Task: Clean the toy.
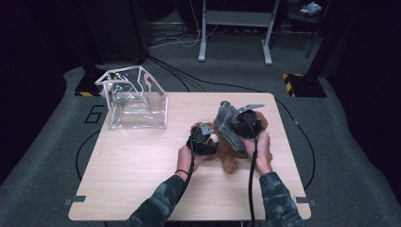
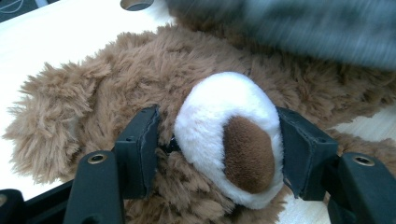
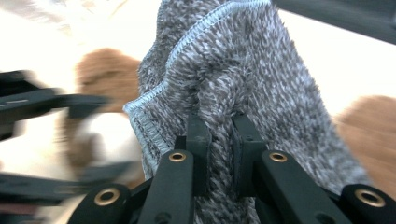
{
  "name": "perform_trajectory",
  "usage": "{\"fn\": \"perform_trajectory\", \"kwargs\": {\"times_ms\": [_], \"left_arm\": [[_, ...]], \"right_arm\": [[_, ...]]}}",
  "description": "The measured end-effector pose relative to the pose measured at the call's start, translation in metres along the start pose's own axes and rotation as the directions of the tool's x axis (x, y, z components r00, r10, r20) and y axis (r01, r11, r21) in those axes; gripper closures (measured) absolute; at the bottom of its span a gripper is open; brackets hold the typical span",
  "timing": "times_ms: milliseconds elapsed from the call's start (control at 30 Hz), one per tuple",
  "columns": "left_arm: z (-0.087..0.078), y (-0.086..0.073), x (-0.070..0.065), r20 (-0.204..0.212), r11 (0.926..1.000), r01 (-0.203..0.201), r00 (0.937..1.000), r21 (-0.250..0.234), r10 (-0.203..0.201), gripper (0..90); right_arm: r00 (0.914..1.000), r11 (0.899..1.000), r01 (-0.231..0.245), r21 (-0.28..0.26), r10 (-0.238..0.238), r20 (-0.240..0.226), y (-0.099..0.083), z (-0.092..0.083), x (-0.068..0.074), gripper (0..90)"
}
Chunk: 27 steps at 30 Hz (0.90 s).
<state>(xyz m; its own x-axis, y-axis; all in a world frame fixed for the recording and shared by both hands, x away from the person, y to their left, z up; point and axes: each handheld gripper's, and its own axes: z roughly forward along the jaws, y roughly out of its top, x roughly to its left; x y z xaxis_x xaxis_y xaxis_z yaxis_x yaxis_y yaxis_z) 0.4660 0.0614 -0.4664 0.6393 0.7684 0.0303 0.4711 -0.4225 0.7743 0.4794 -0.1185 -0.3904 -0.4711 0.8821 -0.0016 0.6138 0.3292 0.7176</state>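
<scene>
Brown plush: teddy bear (image 1: 231, 142) lies on the wooden table (image 1: 142, 165), at 3 o'clock from centre.
Left gripper (image 2: 219, 149): jaws bracket the white muzzle (image 2: 224, 135), pads pressing its sides.
Right gripper (image 3: 219, 140): clenched on a fold of grey knit garment (image 3: 243, 70).
Risk: muzzle plush squashes and slips free; bear then drags after the garment.
Risk: thin pinch lets knit slide out.

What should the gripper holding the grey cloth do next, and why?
Probably lift the grey cloth a bit higher, clear of the teddy. The right hand-held gripper is shut on a fold of it, and the cloth hangs close over the toy. The left hand-held gripper has the teddy's white snout between its jaws, seemingly steadying it, so the toy shouldn't come along.
</scene>
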Motion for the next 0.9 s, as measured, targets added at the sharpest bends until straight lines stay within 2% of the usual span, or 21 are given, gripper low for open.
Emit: {"fn": "perform_trajectory", "kwargs": {"times_ms": [67, 100, 167, 200, 233, 333, 500, 567, 667, 833, 900], "left_arm": [[0.0, 0.0, 0.0, 0.001, 1.0, -0.002, 1.0, 0.002, 0.002, 36.3], [0.0, 0.0, 0.0, 0.0, 1.0, 0.005, 1.0, 0.0, -0.005, 36.3], [0.0, 0.0, 0.0, 0.002, 1.0, 0.002, 1.0, 0.002, -0.002, 36.3], [-0.001, 0.0, 0.0, 0.008, 1.0, 0.001, 1.0, 0.007, -0.001, 36.3], [0.0, 0.0, 0.0, 0.004, 1.0, 0.0, 1.0, 0.004, 0.0, 36.3], [0.0, 0.0, 0.0, 0.004, 1.0, 0.001, 1.0, 0.002, -0.001, 36.3], [0.0, 0.0, 0.0, 0.005, 1.0, 0.003, 1.0, 0.002, -0.003, 36.3], [0.0, 0.0, 0.0, 0.003, 1.0, 0.002, 1.0, 0.001, -0.002, 36.3], [0.0, 0.0, 0.0, 0.003, 1.0, 0.003, 1.0, 0.001, -0.003, 36.3], [0.0, 0.001, 0.0, 0.0, 1.0, 0.001, 1.0, 0.007, -0.001, 36.3], [0.0, 0.001, 0.0, -0.002, 1.0, 0.0, 1.0, 0.005, 0.0, 36.3]], "right_arm": [[0.999, 0.999, 0.042, 0.026, -0.042, -0.012, 0.001, 0.01, 0.015, 80.3], [0.999, 0.998, 0.041, 0.039, -0.04, -0.02, 0.001, 0.016, 0.019, 80.3], [0.9971, 0.995, 0.075, 0.07, -0.076, 0.006, -0.002, 0.025, 0.021, 80.4], [0.997, 0.994, 0.072, 0.084, -0.074, 0.02, -0.004, 0.029, 0.022, 80.5], [0.9961, 0.992, 0.078, 0.097, -0.082, 0.033, -0.006, 0.032, 0.019, 80.6], [0.9981, 0.995, 0.041, 0.087, -0.044, 0.042, -0.008, 0.031, 0.01, 80.7], [0.9937, 0.996, 0.036, 0.078, -0.044, 0.103, -0.008, 0.018, -0.008, 80.5], [0.9913, 0.998, 0.009, 0.07, -0.018, 0.131, -0.01, 0.012, -0.021, 80.5], [0.9834, 0.997, -0.021, 0.068, 0.008, 0.181, -0.014, 0.008, -0.038, 80.5], [0.9627, 0.989, -0.095, 0.117, 0.062, 0.264, -0.026, 0.012, -0.067, 80.5], [0.9618, 0.987, -0.113, 0.117, 0.079, 0.262, -0.028, 0.012, -0.07, 80.5]]}}
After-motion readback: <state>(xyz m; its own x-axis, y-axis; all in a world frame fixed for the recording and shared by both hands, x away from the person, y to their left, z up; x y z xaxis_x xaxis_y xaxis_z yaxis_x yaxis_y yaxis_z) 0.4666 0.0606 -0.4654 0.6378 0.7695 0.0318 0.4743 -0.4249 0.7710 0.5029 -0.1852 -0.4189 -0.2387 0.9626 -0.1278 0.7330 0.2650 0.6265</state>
